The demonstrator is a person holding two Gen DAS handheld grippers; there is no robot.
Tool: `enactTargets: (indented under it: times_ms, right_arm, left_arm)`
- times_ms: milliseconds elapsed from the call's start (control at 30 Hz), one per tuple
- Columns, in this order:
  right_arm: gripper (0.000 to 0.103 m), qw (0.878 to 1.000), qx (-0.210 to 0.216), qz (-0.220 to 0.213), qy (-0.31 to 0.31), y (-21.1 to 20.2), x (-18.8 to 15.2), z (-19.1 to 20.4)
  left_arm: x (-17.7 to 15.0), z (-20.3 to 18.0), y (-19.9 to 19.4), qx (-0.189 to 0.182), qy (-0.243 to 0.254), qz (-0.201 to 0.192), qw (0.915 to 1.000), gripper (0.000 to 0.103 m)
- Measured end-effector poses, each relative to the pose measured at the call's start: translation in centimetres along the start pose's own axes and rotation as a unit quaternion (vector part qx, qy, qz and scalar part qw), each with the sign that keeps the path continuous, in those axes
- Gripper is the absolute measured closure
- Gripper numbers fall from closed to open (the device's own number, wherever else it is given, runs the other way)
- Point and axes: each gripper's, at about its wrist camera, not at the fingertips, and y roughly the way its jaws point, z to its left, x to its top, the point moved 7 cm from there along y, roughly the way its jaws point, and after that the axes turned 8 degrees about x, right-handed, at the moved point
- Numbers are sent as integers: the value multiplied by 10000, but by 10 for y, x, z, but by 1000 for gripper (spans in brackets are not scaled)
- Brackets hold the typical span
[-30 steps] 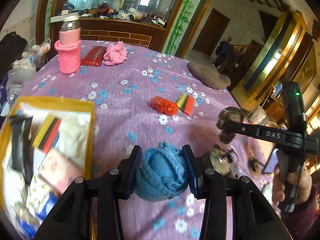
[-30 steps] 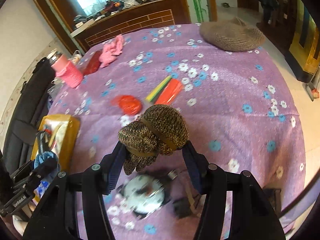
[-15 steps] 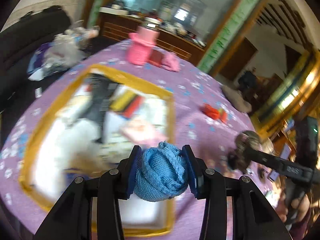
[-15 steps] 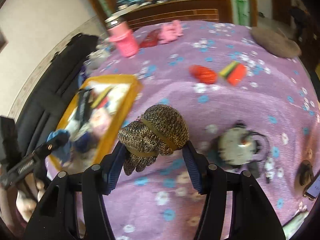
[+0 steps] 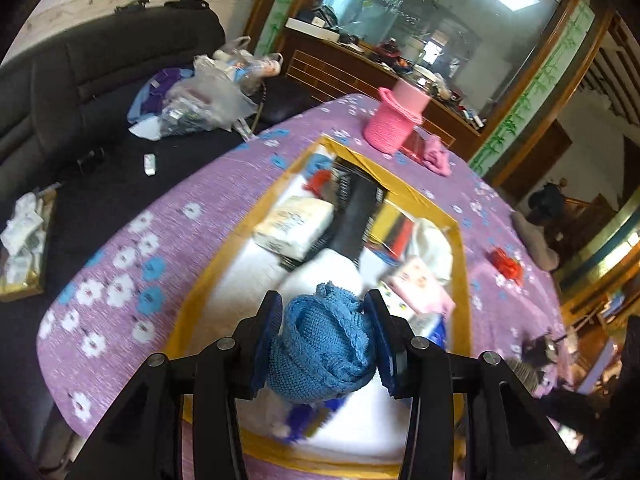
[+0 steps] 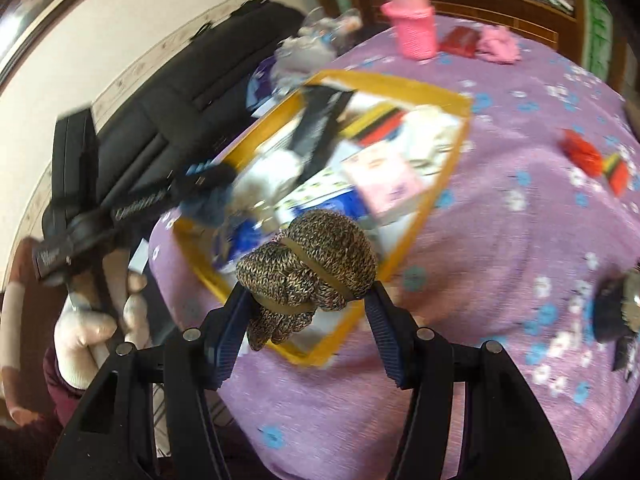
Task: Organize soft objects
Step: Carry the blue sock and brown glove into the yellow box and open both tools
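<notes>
1. Both hands have swung across the surface since the earlier frame. A second ago both wrist views looked over open purple cloth; now both look down on the yellow-rimmed box.
2. The box has gone from the left edge of the left wrist view to filling its middle. In the right wrist view it has come from far left to directly behind the load.
3. Left tongs: clamped on the blue knit bundle, grip unchanged from a second ago. The bundle hangs over the near, white-lined part of the box and is not released.
4. Right tongs: clamped on the brown knit bundle, grip also unchanged. It sits over the box's near corner and rim, less far in than the blue one.
5. The right wrist view shows the left tongs and the hand holding them at the box's left side, with the blue bundle over the contents.
6. Still out on the cloth: red item, striped item, pink rag, pink knit sleeve on a bottle.
7. Task read: carry step is nearly done and the drop into the box looks next, likely blue first. The box is already crowded, so the bundles may land on top of other things.
</notes>
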Motion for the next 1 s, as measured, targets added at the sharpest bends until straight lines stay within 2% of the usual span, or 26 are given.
enactTargets:
  times_ms: [100, 233, 333, 367, 467, 567, 800, 1000]
  right_arm:
    - [45, 9998, 66, 176, -60, 19, -3, 9]
    - [45, 9993, -1, 352, -93, 41, -8, 14]
    - [45, 9992, -148, 338, -167, 47, -8, 14]
    - [45, 9990, -216, 321, -213, 49, -8, 14]
    - [36, 9985, -324, 254, -370, 49, -5, 17]
    - [34, 9979, -369, 95, -519, 48, -1, 21]
    - [34, 9980, -157, -374, -481, 30, 13, 22]
    - [34, 9976, -163, -592, -313, 10, 13, 10]
  left_arm:
    - [6, -1, 9, 254, 141, -70, 9996, 60]
    - [9, -3, 23, 356, 175, -42, 9992, 55]
    - [9, -3, 24, 407, 161, -135, 9990, 35]
    - [11, -2, 24, 453, 168, -188, 9987, 25]
    - [14, -3, 16, 621, 221, -427, 9969, 18]
    - [16, -5, 5, 851, 252, -651, 9939, 10]
    - [9, -27, -24, 1341, 699, -1225, 9809, 8]
    - [-3, -56, -36, 1480, 1095, -1535, 9708, 4]
